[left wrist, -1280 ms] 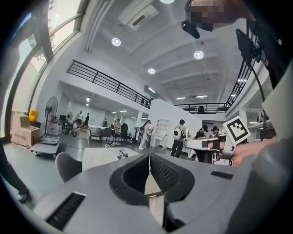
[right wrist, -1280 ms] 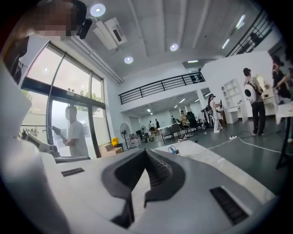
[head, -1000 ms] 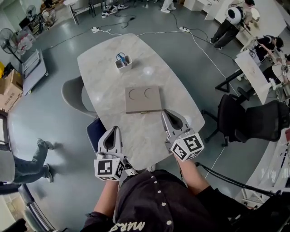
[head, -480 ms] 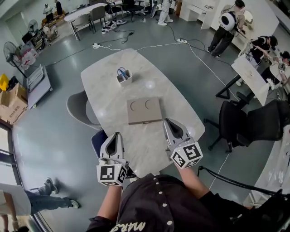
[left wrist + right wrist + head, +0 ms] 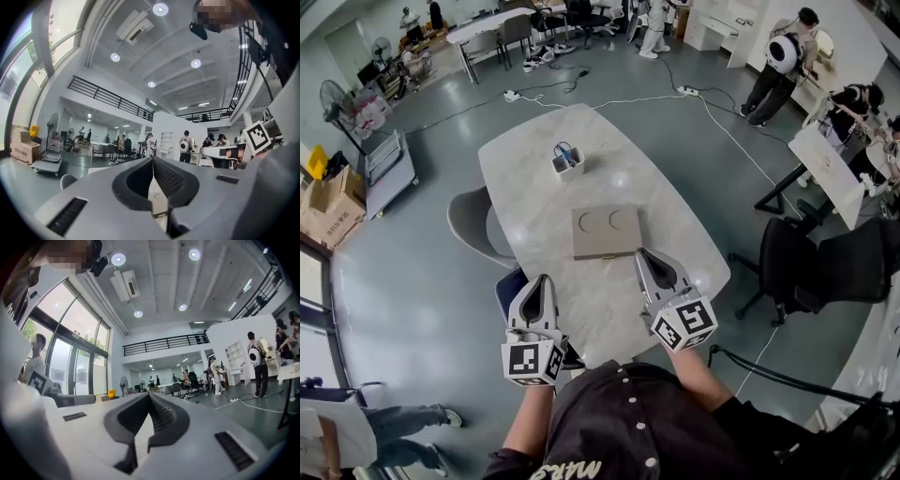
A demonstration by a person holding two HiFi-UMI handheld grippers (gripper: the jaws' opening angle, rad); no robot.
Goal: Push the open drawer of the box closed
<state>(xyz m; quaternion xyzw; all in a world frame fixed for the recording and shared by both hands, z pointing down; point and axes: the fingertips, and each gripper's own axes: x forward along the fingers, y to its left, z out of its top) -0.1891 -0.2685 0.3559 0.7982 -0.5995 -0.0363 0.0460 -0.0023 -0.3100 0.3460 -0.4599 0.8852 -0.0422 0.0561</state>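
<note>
A flat tan box (image 5: 607, 232) with two round marks on its lid lies in the middle of the marble table (image 5: 534, 178). Its near edge shows a thin front strip; I cannot tell how far the drawer stands out. My left gripper (image 5: 546, 278) hangs over the table's near edge, shut and empty, well short of the box. My right gripper (image 5: 640, 252) is shut too, its tip just off the box's near right corner. In the left gripper view the jaws meet at the left gripper (image 5: 152, 159), with a piece of the box (image 5: 158, 199) showing below. The right gripper (image 5: 149, 394) points up at the room.
A white holder (image 5: 567, 160) with blue items stands at the table's far end. A grey chair (image 5: 473, 225) is tucked in at the left and a black office chair (image 5: 806, 267) stands to the right. People, cables and desks fill the floor beyond.
The head view has shifted, so the table sits a little lower and further right in the picture. Both grippers stay shut, near the same place. A person at the lower left walked off.
</note>
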